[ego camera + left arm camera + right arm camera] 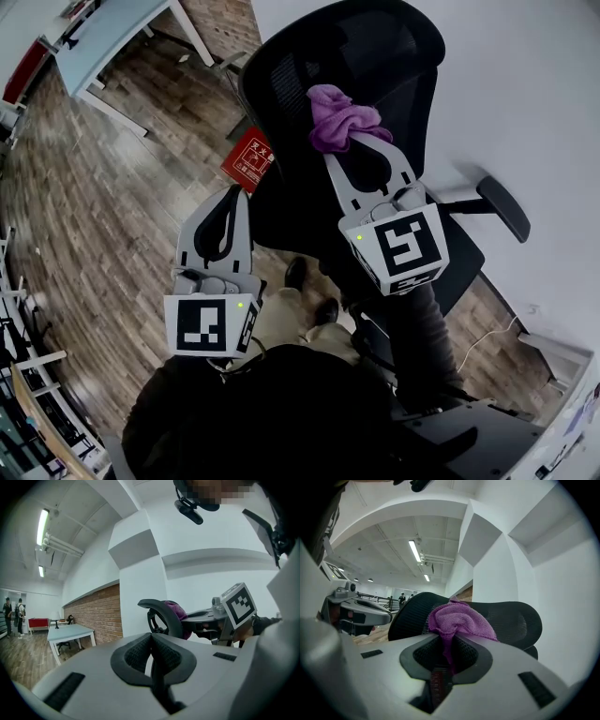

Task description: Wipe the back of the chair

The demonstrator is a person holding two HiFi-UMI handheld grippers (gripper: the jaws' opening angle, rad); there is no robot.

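My right fingers (401, 169) clamp the crumpled purple cloth (342, 117); left fingers (192, 234) closed, empty. I'd press flat along the black mesh chair back (309, 56) ahead.

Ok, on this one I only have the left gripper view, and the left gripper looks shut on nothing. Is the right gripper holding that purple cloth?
Observer: Yes. In the right gripper view the right gripper is shut on the purple cloth, which bunches above the jaws.
Operator: Is the cloth on the chair?
Observer: The head view shows it up against the upper chair back. I cannot tell whether it presses.
Operator: Where does the left gripper sit?
Observer: In the head view the left gripper is lower, beside the chair, above the wooden floor.
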